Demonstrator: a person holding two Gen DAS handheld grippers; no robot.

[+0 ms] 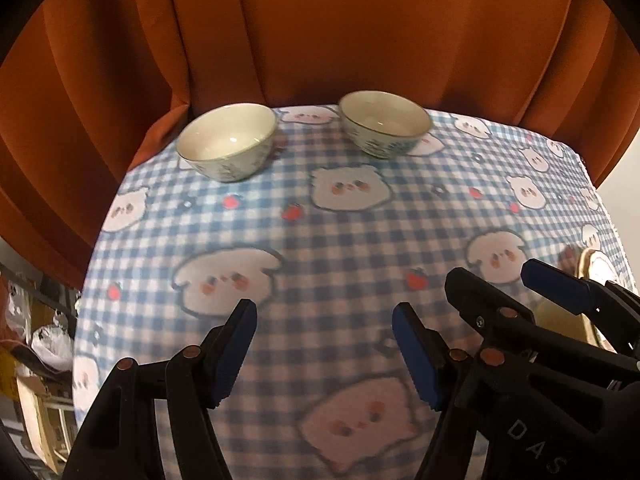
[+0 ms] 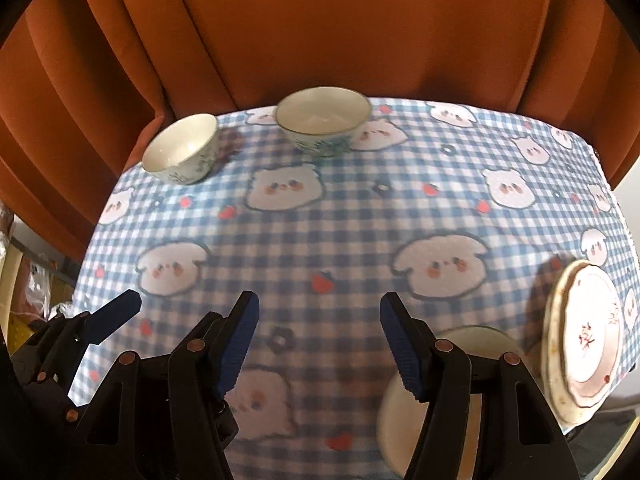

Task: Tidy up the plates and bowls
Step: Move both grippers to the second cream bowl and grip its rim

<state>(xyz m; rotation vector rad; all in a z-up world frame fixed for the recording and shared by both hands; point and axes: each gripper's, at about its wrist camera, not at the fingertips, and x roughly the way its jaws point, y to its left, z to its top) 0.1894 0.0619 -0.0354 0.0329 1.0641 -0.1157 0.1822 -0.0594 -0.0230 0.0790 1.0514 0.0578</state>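
Bowls: two round white bowls with blue flowers (image 1: 228, 142) (image 1: 384, 124) sit apart, upper middle, on the blue checked table (image 1: 340, 240).
Plates: stacked white plates (image 2: 588, 340), lower right.
Curtain: orange curtain (image 1: 320, 32) behind.
Left gripper (image 1: 324, 344): open wide, holding nothing.
Right gripper (image 2: 320, 344): open wide, holding nothing.

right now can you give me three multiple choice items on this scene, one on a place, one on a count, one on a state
1. Where do the two white ceramic bowls with blue pattern stand?
A. at the far edge of the checked cloth, near the orange curtain
B. stacked on the plates
C. between the gripper fingers

2. How many bowls show on the blue-and-white checked tablecloth?
A. one
B. two
C. four

3. How does the right gripper stand?
A. shut on a bowl
B. shut on a plate
C. open, nothing between its fingers

Answers:
1 A, both sit by the orange curtain, apart from each other.
2 B, two bowls show in both wrist views.
3 C, only cloth shows between its blue pads; the cream plates with red marks lie off to its right.
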